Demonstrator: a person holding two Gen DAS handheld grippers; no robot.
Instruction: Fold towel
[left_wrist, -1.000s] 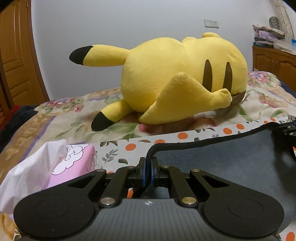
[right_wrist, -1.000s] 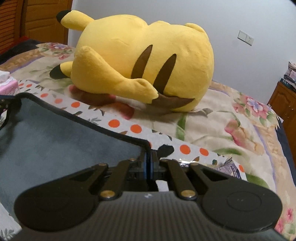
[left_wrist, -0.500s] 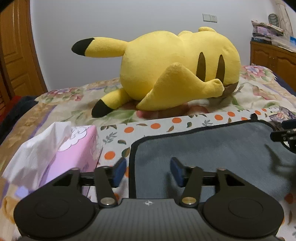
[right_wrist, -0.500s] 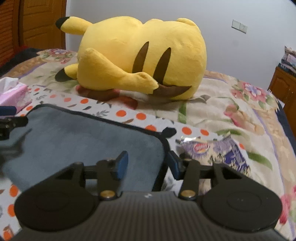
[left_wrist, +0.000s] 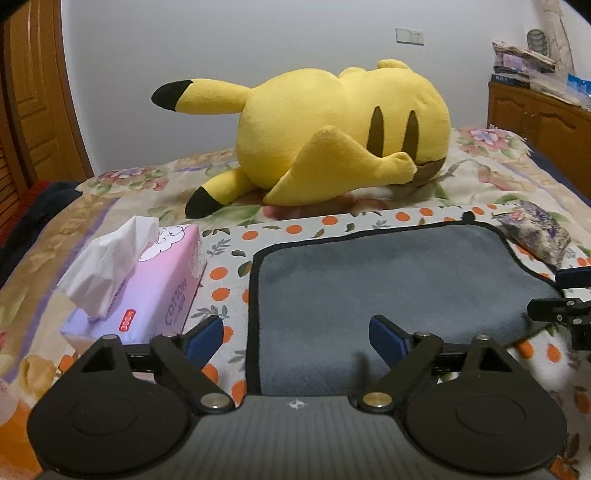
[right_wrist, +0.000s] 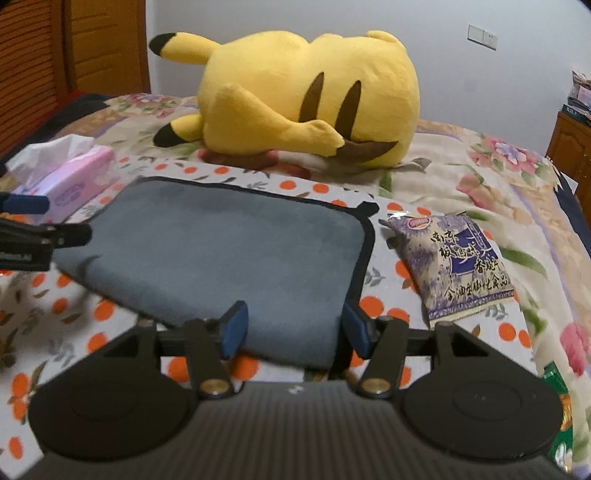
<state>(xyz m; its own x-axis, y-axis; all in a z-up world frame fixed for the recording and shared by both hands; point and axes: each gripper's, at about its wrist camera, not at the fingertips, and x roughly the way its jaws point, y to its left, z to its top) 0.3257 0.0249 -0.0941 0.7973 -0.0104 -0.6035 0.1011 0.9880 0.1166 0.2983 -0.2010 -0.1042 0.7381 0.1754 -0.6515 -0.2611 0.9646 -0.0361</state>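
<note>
Both my claws, left claw (left_wrist: 295, 338) and right claw (right_wrist: 291, 326), hang wide open holding nothing over the grey towel (right_wrist: 221, 243), which lies doubled flat before the yellow plush (right_wrist: 295, 96), so next I'd regrip an edge for another fold.

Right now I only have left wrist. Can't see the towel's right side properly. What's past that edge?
Observer: Right wrist shows a purple snack packet lying beside the grey towel, just past its black-trimmed right edge, not on it.
Operator: Right gripper holding anything?
Observer: No. The right gripper is open, its fingers straddling the towel's near right corner, nothing clamped.
Operator: Anything else near it?
Observer: A green wrapper peeks in at the right gripper's far right side; too cropped to identify.
</note>
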